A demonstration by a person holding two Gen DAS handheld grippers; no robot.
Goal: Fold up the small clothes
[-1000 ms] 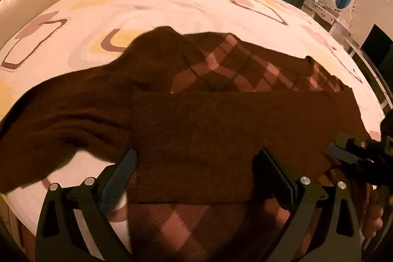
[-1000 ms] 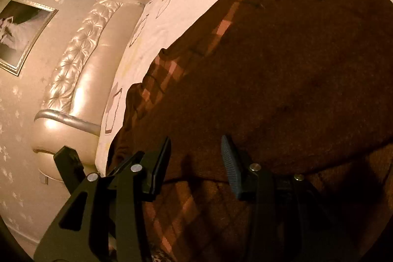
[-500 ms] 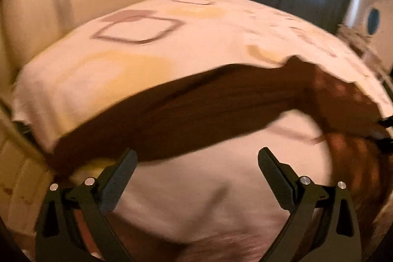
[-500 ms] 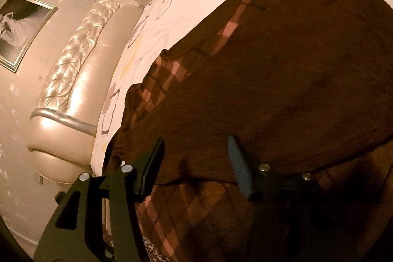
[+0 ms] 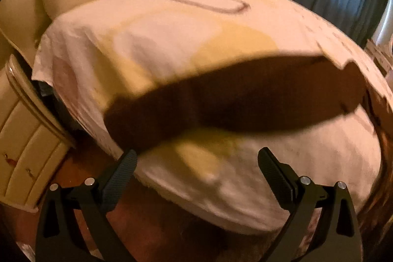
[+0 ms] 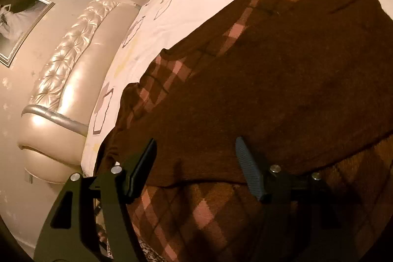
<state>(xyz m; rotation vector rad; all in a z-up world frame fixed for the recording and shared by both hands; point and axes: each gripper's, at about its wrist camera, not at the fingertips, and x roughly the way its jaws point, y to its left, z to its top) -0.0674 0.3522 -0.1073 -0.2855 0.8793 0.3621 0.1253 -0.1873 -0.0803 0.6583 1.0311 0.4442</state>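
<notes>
A brown sweater (image 6: 282, 95) with a pink argyle front is spread on the bed (image 6: 186, 11), one plain brown panel folded across its body. The right tool (image 6: 196, 161) is held above the folded edge, its jaws wide apart and nothing gripped. A long brown sleeve (image 5: 233, 102) is seen lying across the bed's corner. The left tool (image 5: 196, 163) is held just short of it, fully spread and empty.
</notes>
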